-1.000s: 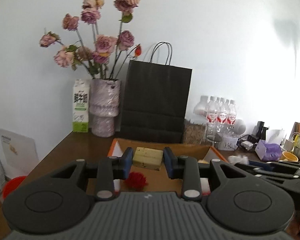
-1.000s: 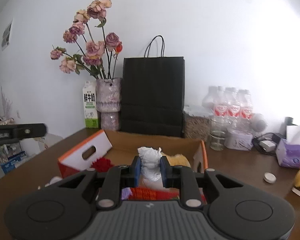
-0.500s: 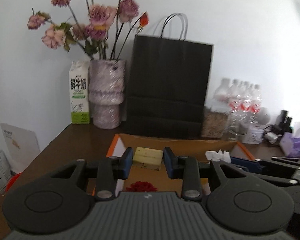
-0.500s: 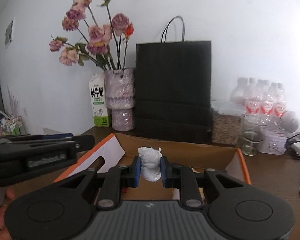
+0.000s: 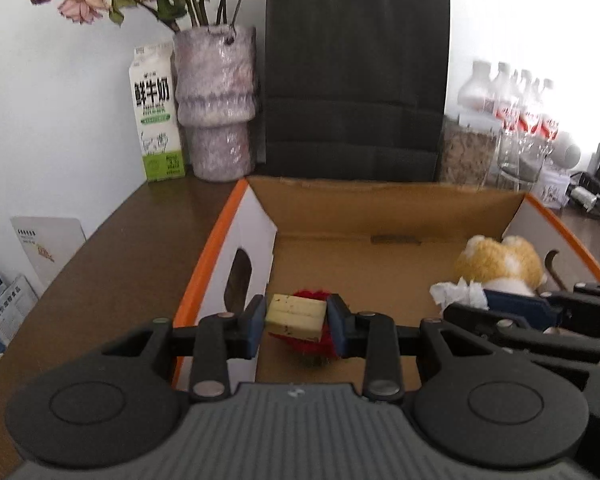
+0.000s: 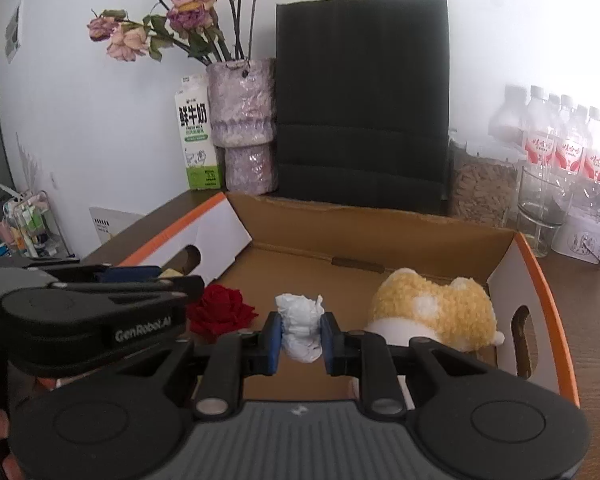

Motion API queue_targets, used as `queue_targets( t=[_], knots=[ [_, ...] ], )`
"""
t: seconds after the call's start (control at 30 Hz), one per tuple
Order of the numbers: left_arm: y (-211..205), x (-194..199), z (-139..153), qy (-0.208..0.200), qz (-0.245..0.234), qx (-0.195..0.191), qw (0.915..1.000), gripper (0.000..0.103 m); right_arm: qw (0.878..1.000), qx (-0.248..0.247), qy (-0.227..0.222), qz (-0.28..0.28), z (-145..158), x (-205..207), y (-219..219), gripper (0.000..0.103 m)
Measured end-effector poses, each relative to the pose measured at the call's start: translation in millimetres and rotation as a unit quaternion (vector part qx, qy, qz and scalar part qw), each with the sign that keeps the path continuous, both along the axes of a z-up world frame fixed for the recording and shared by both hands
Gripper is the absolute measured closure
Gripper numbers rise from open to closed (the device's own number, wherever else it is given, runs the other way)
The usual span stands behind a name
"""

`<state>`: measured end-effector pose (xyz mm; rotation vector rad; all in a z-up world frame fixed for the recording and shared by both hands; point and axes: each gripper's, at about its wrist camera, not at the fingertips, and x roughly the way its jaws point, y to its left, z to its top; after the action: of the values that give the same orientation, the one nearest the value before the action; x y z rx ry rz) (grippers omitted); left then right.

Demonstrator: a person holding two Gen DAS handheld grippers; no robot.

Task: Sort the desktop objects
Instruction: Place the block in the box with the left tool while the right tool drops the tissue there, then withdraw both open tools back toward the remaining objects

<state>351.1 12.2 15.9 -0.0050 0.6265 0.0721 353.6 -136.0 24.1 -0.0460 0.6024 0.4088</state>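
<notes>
Blue-padded jaws of the left gripper (image 5: 296,325) press on both ends of a pale yellow rectangular block (image 5: 296,317), holding it over the near left part of an open brown cardboard box with orange edges (image 5: 384,200). Beside it, the right gripper (image 6: 299,338) is nearly closed on a crumpled white paper wad (image 6: 301,330), also above the box floor. Below the block lies a red fabric rose (image 6: 220,312); a fluffy yellow-and-white plush toy (image 6: 432,312) sits toward the box's right wall. Behind the box, against the white wall, stand a green-and-white milk carton (image 5: 156,114), a mottled purple vase of dried roses (image 5: 216,104) and a black paper bag (image 5: 356,72).
</notes>
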Motion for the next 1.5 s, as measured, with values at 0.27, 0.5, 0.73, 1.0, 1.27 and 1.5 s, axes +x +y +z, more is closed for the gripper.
queue_targets(
  t=[0.27, 0.5, 0.73, 1.0, 1.27, 1.5],
  knots=[
    [-5, 0, -5, 0.007, -0.008, 0.012, 0.9999, 0.069, 1.000, -0.008, 0.002, 0.000, -4, 0, 0, 0.080],
    [-9, -12, 10, -0.037, 0.025, 0.052, 0.9976, 0.024, 1.000, -0.019, -0.014, -0.014, 7, -3, -6, 0.057],
    [-6, -17, 25, -0.059, 0.055, 0.060, 0.9949, 0.000, 0.997, -0.013, -0.033, -0.063, 26, -2, -28, 0.000],
    [-7, -20, 27, -0.067, 0.055, 0.060, 0.9945, 0.000, 0.997, -0.003, -0.037, -0.064, 30, -6, -33, 0.000],
    [-8, -28, 35, -0.078, 0.057, 0.057, 0.9937, 0.000, 0.997, -0.004, -0.047, -0.063, 37, -11, -33, 0.000],
    [-7, -46, 54, -0.099, 0.059, 0.047, 0.9922, 0.000, 0.996, 0.000, -0.065, -0.062, 50, -27, -34, 0.000]
  ],
)
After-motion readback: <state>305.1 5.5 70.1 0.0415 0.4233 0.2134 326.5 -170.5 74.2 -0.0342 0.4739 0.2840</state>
